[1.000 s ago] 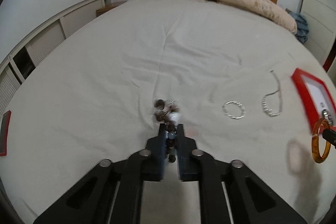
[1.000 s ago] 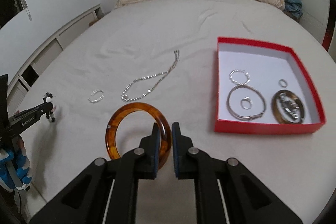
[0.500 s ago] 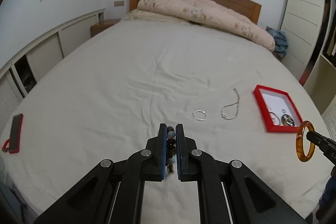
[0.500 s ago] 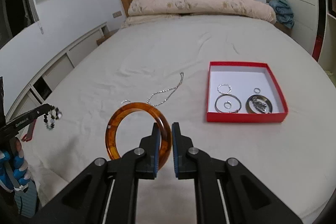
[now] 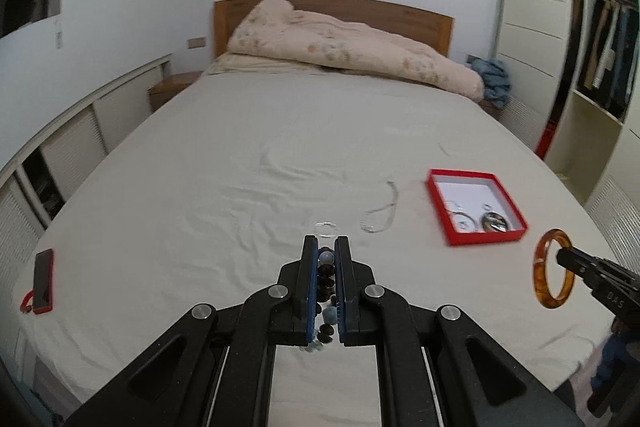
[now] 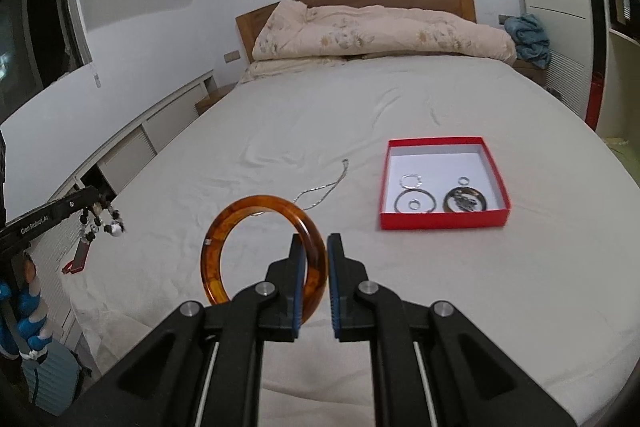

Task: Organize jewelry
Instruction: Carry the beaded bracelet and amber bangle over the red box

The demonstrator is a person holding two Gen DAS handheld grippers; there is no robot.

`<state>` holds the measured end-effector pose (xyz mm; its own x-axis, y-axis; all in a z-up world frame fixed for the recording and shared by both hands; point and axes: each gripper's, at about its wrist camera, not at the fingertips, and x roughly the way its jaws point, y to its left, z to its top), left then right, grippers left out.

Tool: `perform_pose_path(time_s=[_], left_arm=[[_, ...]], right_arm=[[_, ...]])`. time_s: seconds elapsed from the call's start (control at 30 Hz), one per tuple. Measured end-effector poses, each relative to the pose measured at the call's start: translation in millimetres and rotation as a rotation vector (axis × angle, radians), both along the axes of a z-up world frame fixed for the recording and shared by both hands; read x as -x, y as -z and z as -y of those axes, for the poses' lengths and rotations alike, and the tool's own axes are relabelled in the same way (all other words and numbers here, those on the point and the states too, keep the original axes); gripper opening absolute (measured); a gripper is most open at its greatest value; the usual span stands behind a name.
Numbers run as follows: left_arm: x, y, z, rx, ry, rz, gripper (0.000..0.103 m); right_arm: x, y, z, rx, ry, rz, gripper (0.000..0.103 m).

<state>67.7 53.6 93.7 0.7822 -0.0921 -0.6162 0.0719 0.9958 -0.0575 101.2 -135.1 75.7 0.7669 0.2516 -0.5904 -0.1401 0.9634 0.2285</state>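
Observation:
My left gripper (image 5: 326, 247) is shut on a beaded bracelet (image 5: 326, 269) of dark and pale beads, held above the bed; it shows from the side in the right wrist view (image 6: 100, 217). My right gripper (image 6: 311, 245) is shut on an amber bangle (image 6: 224, 227), also seen in the left wrist view (image 5: 554, 269). A red box (image 6: 442, 219) lies on the sheet with several rings and bracelets inside. A silver chain necklace (image 6: 324, 189) and a small silver bracelet (image 5: 327, 228) lie on the sheet left of the box.
A white bed sheet (image 5: 280, 147) covers the bed, with a rolled duvet (image 5: 352, 55) at the wooden headboard. A red-cased phone (image 5: 42, 281) lies near the left edge. Wardrobe shelves (image 5: 600, 67) stand to the right, low cabinets to the left.
Both grippers rose and pulled back from the sheet, each keeping its piece. The view widened; the box and the loose pieces now look farther away.

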Motion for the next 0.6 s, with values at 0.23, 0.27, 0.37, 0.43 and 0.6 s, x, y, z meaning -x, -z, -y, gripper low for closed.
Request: perform_pose_path(time_s=[0.23, 0.27, 0.37, 0.43, 0.6], left_arm=[[-21.4, 1.7, 74.7, -0.002, 0.151, -0.024, 0.008], [-28.2, 2.4, 87.0, -0.004, 0.173, -0.027, 0.008], [-49.6, 6.4, 118.8, -0.007, 0.223, -0.042, 0.008], [-64.7, 9.1, 136.5, -0.004, 0.246, -0.052, 0.008], [-122.6, 22.2, 188.4, -0.009, 0.297, -0.081, 0.008]], right_arm=[[5.3, 9.2, 50.1, -0.021, 0.085, -0.022, 0.010], [3.3, 11.8, 57.6, -0.024, 0.097, -0.029, 0.010], [-9.3, 19.8, 82.3, -0.021, 0.134, -0.054, 0.010], [-21.8, 24.4, 96.6, -0.012, 0.152, -0.068, 0.010], [-74.5, 34.2, 131.4, 0.019, 0.179, -0.096, 0.010]])
